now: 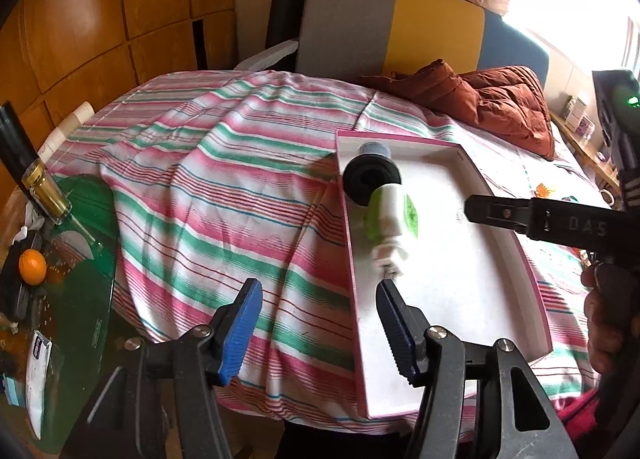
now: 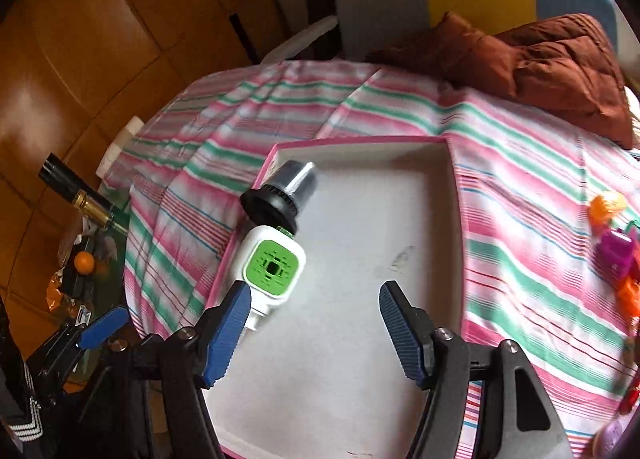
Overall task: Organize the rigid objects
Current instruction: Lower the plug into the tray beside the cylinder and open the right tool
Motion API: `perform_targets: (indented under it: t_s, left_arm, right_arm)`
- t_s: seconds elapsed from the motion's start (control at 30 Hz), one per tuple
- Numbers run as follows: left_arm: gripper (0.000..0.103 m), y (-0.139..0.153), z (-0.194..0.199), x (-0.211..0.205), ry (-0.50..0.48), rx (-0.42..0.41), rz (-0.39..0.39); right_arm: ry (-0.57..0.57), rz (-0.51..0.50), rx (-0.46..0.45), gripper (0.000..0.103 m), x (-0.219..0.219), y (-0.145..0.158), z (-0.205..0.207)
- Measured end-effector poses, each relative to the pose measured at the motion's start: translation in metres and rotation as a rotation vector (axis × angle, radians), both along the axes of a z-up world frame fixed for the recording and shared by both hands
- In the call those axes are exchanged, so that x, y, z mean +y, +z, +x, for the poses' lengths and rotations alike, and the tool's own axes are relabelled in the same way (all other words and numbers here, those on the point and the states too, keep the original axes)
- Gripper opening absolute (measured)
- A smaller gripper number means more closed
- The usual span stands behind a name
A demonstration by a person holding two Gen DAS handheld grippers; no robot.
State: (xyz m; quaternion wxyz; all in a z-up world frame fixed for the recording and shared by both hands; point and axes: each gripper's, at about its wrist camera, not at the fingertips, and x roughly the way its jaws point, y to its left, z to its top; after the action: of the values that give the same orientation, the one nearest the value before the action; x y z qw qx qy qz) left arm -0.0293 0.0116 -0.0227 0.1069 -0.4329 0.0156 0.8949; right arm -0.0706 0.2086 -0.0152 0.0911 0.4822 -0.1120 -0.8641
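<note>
A shallow white tray with a pink rim (image 1: 500,227) (image 2: 452,179) lies on the striped cloth. In it lie a black funnel-shaped part (image 1: 370,175) (image 2: 280,195) and a white and green plug adapter (image 1: 390,219) (image 2: 272,265), touching end to end along the tray's left wall. My left gripper (image 1: 318,327) is open and empty, straddling the tray's left rim below the adapter. My right gripper (image 2: 314,333) is open and empty over the tray floor, its left finger (image 2: 226,335) just beside the adapter; its finger shows in the left wrist view (image 1: 520,215).
Small orange and magenta toys (image 2: 616,247) lie on the cloth right of the tray. A rust-brown quilted jacket (image 1: 480,99) (image 2: 552,63) lies at the back. A green glass table (image 1: 80,259) at left holds a dark bottle (image 1: 36,179) and an orange (image 1: 32,267).
</note>
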Motion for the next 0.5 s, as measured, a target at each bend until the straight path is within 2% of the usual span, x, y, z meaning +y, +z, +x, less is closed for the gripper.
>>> perform_targets:
  t_s: [0.5]
  left_arm:
    - [0.060,0.008,0.009,0.022,-0.058,0.016,-0.020]
  right_arm:
    - [-0.112,0.031,0.039,0.068,0.055,0.010,0.035]
